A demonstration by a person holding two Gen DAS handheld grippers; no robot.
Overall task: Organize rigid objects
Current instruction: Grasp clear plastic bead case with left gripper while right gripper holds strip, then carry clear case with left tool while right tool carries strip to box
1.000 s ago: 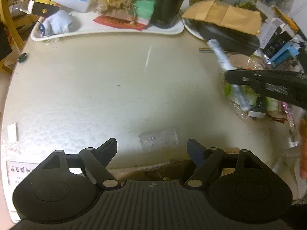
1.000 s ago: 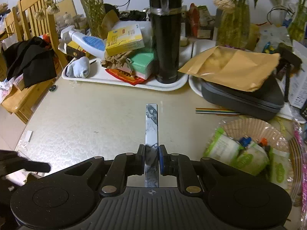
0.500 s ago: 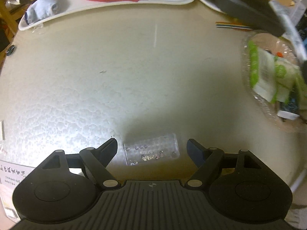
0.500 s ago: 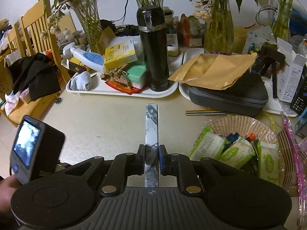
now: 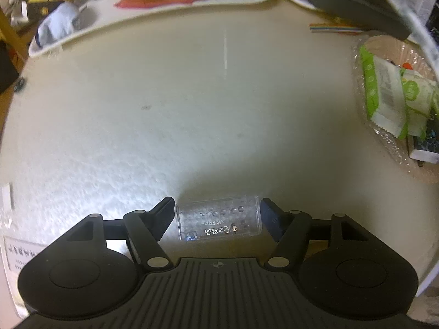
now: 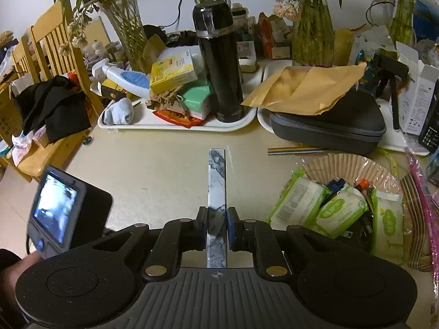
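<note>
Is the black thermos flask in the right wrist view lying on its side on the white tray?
No, the black thermos flask stands upright on the white tray, beside the green box.

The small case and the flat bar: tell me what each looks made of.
Case: looks like clear hard plastic, glossy; the tabletop shows through it and its edges catch the light. Bar: grey-and-white veined like marble, with a smooth sheen; real stone or a printed surface, I cannot tell.
</note>
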